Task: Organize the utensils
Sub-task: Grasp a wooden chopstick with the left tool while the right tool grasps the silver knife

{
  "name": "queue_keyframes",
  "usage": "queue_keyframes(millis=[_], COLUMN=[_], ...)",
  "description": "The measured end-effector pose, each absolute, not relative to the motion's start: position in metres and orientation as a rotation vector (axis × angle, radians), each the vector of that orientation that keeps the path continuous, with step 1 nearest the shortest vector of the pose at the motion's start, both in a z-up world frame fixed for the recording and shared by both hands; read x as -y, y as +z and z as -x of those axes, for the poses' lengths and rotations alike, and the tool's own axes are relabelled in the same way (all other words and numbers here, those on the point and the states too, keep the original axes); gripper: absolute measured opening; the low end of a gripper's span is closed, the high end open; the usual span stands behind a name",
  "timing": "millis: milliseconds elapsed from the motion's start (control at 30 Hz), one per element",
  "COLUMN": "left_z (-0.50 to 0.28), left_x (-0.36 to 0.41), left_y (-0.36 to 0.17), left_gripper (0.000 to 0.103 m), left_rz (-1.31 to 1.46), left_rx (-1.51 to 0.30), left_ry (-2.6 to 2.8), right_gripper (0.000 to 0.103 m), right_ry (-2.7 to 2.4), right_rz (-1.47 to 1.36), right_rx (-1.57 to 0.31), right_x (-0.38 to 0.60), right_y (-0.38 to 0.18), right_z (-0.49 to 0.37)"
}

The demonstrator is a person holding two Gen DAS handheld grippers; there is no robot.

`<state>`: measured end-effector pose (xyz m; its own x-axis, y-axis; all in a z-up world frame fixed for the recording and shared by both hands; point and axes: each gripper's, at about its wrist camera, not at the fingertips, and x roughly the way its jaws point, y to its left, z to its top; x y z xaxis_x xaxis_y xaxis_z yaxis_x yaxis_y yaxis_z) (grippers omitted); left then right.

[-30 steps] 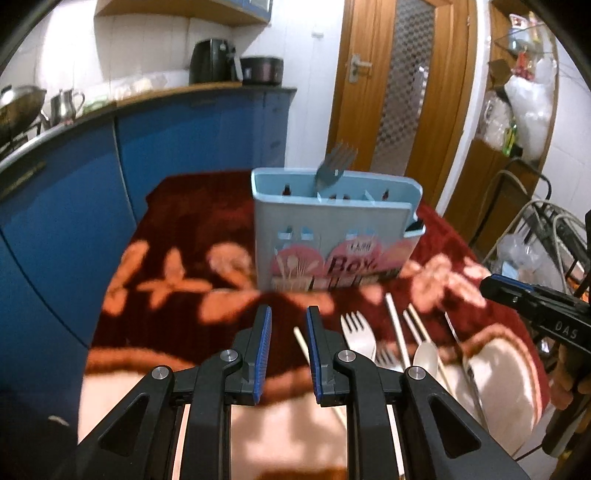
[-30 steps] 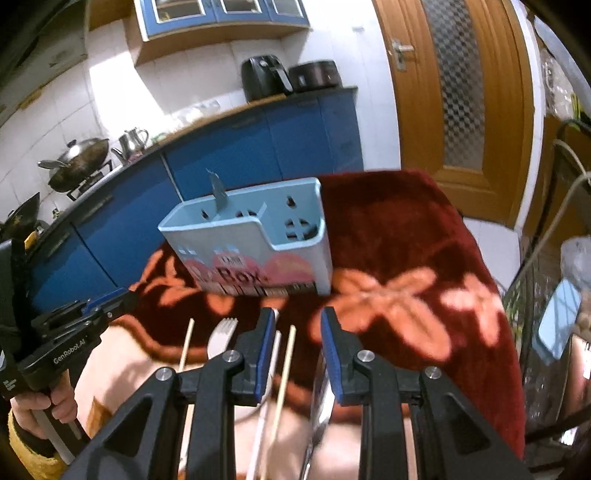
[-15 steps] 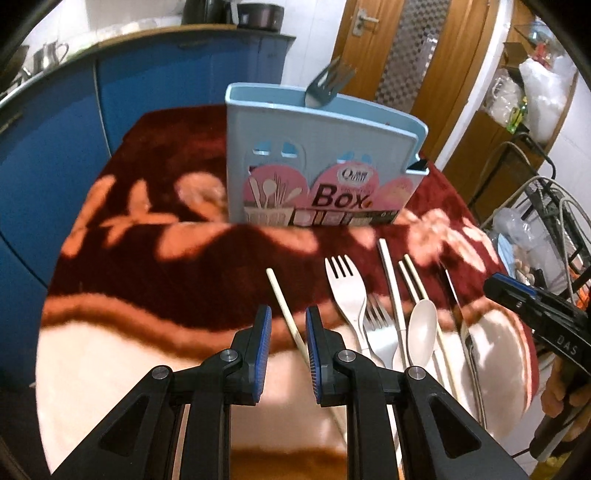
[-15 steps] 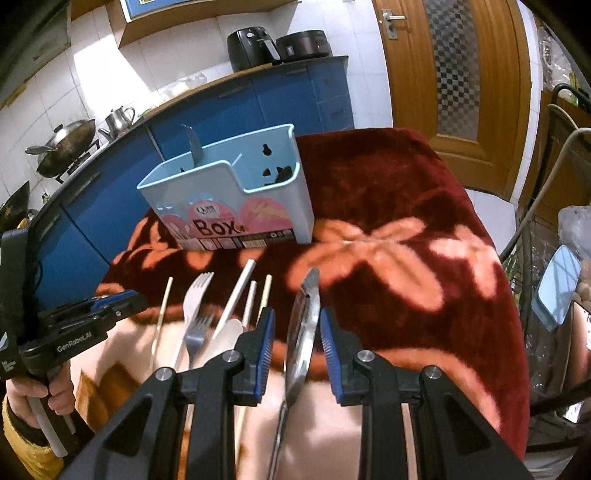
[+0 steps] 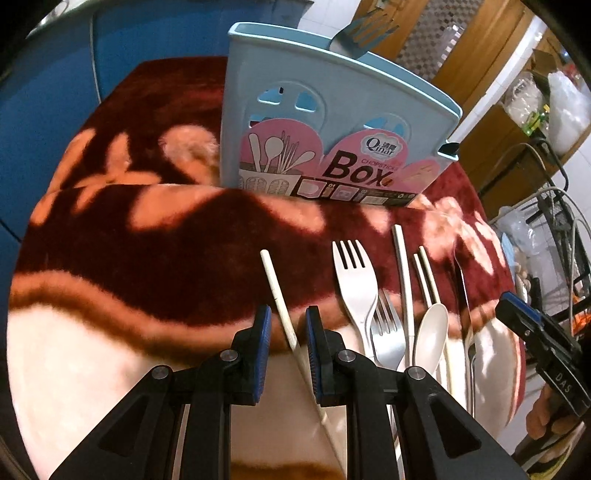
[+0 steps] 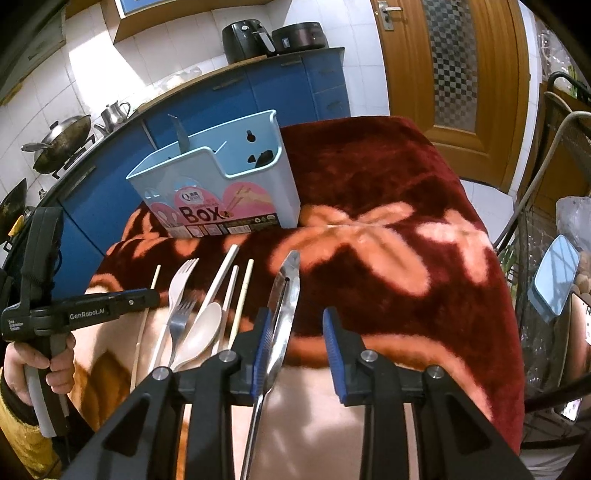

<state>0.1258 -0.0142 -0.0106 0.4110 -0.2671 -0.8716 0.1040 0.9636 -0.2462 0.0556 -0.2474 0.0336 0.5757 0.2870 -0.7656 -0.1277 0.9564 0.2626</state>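
A light blue utensil box (image 5: 332, 122) stands on the red flowered cloth, with a metal fork (image 5: 365, 31) standing in it; the box also shows in the right wrist view (image 6: 221, 184). My left gripper (image 5: 288, 321) is open, its jaws on either side of a single cream chopstick (image 5: 275, 291) lying on the cloth. My right gripper (image 6: 295, 325) is open over the metal knife (image 6: 284, 295), which lies against its left pad. Between them lie a white fork (image 5: 354, 280), a metal fork (image 5: 386, 332), a cream spoon (image 5: 430, 332) and more chopsticks (image 5: 428, 280).
Blue kitchen cabinets (image 6: 258, 92) run behind the table, with a wok (image 6: 59, 140) and appliances on the counter. A wooden door (image 6: 461, 62) is at the back right. A wire rack with bags (image 5: 554, 229) stands right of the table edge.
Both grippers have come down closer to the cloth. The left one now straddles the single chopstick. The right one has opened wider over the knife.
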Motion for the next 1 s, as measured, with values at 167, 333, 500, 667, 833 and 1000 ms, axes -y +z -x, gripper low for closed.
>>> queue_keyframes(millis=[167, 333, 500, 667, 833, 1000], left_z=[-0.127, -0.122, -0.114, -0.107, -0.104, -0.102], left_x=[0.007, -0.001, -0.005, -0.007, -0.011, -0.017], left_y=[-0.014, -0.015, -0.004, 0.017, 0.029, 0.029], left_gripper=[0.006, 0.004, 0.004, 0.004, 0.004, 0.004], left_rz=[0.223, 0.298, 0.299, 0.244, 0.234, 0.248], left_rx=[-1.135, -1.107, -1.036, -0.922, -0.86, -0.843], left_ry=[-0.245, -0.261, -0.27, -0.255, -0.267, -0.275], right_gripper=[0.032, 0.032, 0.032, 0.032, 0.032, 0.032], right_ry=[0.248, 0.256, 0.27, 0.277, 0.275, 0.262], right_rz=[-0.182, -0.199, -0.23, -0.238, -0.241, -0.224], right_rx=[-0.938, -0.965, -1.009, -1.065, -1.113, -1.129], right_x=[0.247, 0.246, 0.244, 0.237, 0.232, 0.227], right_y=[0.032, 0.029, 0.026, 0.019, 0.009, 0.002], right_z=[-0.057, -0.06, -0.067, -0.076, -0.084, -0.094])
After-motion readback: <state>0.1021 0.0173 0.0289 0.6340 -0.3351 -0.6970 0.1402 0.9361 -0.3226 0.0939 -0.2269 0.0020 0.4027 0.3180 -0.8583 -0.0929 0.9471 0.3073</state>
